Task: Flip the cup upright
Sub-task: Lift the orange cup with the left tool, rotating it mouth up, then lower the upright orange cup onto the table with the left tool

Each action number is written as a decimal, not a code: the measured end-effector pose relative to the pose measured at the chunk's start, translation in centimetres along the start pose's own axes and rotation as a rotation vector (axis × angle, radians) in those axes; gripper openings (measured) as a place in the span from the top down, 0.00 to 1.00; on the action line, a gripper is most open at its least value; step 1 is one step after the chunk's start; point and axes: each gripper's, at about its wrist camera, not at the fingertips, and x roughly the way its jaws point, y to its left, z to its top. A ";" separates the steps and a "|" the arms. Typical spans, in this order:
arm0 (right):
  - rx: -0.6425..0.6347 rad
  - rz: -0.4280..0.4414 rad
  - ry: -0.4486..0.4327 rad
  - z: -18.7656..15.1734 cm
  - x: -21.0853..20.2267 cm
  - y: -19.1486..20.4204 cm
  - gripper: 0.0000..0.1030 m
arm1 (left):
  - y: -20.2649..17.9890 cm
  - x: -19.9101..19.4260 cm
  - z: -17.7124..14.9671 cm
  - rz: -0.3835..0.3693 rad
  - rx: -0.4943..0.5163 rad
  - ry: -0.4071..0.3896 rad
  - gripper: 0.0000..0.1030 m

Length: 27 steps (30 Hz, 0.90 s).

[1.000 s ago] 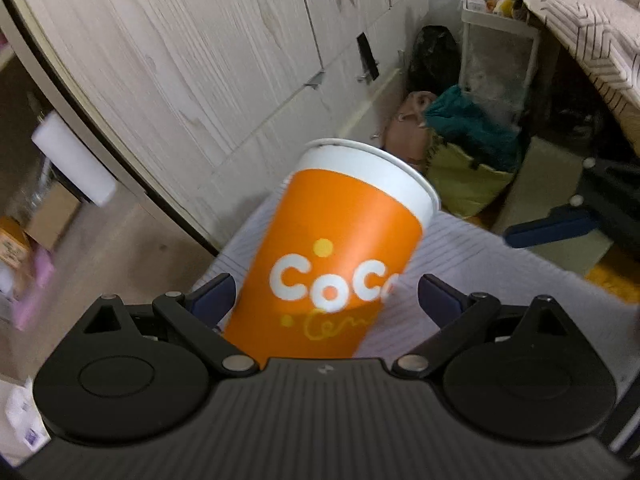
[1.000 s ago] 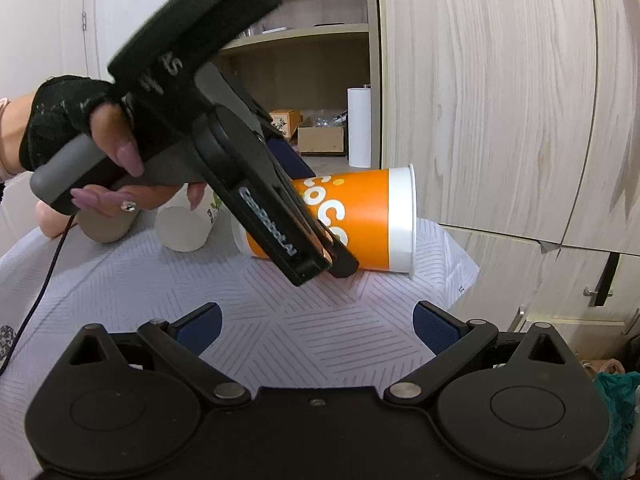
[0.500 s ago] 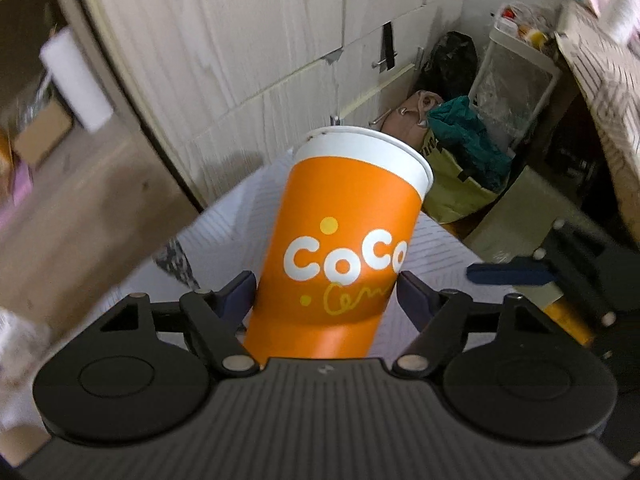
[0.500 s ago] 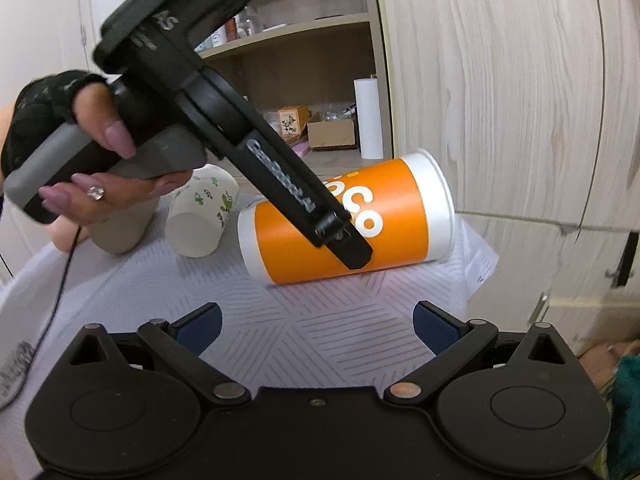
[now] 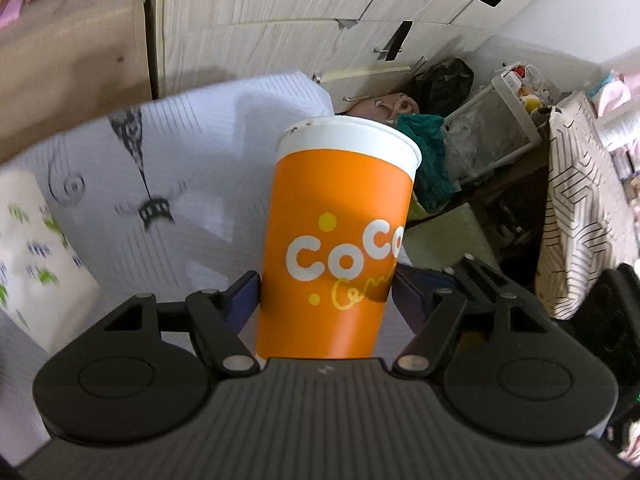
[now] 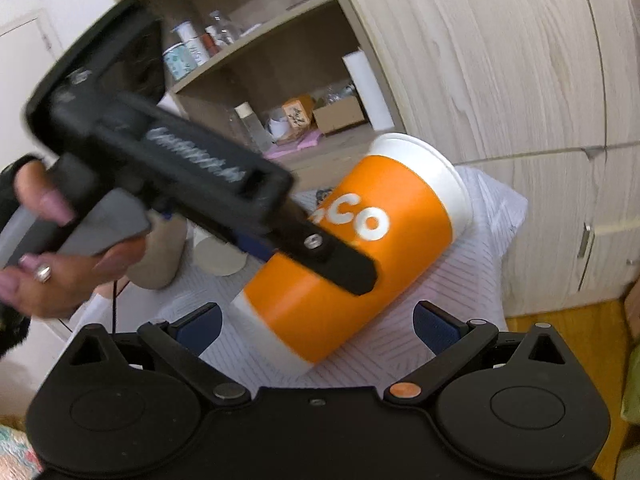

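Here the left gripper (image 5: 326,292) is clamped on the lower body of the orange paper cup (image 5: 340,236), one blue pad (image 5: 242,298) pressed to each side of the orange wall. In the right wrist view the same cup (image 6: 352,256) hangs tilted above the white striped tablecloth (image 6: 460,280), its white base low and near, its white rim higher and farther to the right, with the left gripper's black finger (image 6: 340,260) lying across the printed "Co" lettering. A hand (image 6: 68,256) with a ring grips the left gripper's grey handle at the left of that view. The right gripper (image 6: 316,326) sits nearest the camera, its blue-padded fingers spread wide apart and touching nothing, the cup's base just beyond the gap between them.

Farther left on the cloth, a small white cup with green and blue print (image 5: 36,248) lies blurred in the left wrist view. Beyond the table stand pale wood-grain cabinet doors (image 6: 500,60) and an open shelf (image 6: 280,80) with bottles, a small cardboard box (image 6: 340,114) and a white roll (image 6: 368,88). To the right in the left wrist view, a clear plastic bin (image 5: 500,128) and a teal cloth (image 5: 432,168) sit on the floor.
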 end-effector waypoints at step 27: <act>0.108 0.094 0.010 -0.7 0.6 0.2 0.19 | 0.9 -2.5 -4.5 -0.082 0.098 -0.101 0.34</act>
